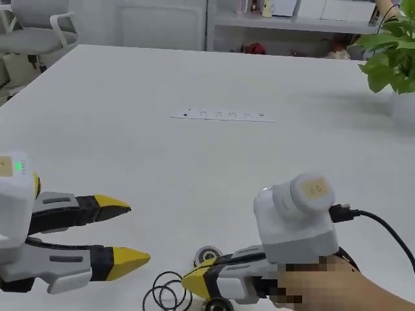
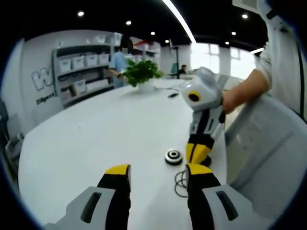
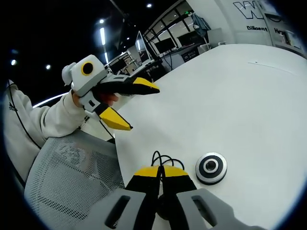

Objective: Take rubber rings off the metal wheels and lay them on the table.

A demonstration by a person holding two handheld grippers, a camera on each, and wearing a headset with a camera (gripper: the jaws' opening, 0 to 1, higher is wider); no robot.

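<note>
A metal wheel with a dark rim lies flat on the white table. Thin black rubber rings lie in loose loops near the table's front edge, just ahead of my right gripper. Its yellow tips are nearly together, and a dark round wheel sits between the jaws behind them. My left gripper hangs open and empty above the table, left of the rings.
A white power strip lies mid-table. A potted plant stands at the far right corner. A mesh chair is close behind the table's near edge. Shelves with bins line the wall.
</note>
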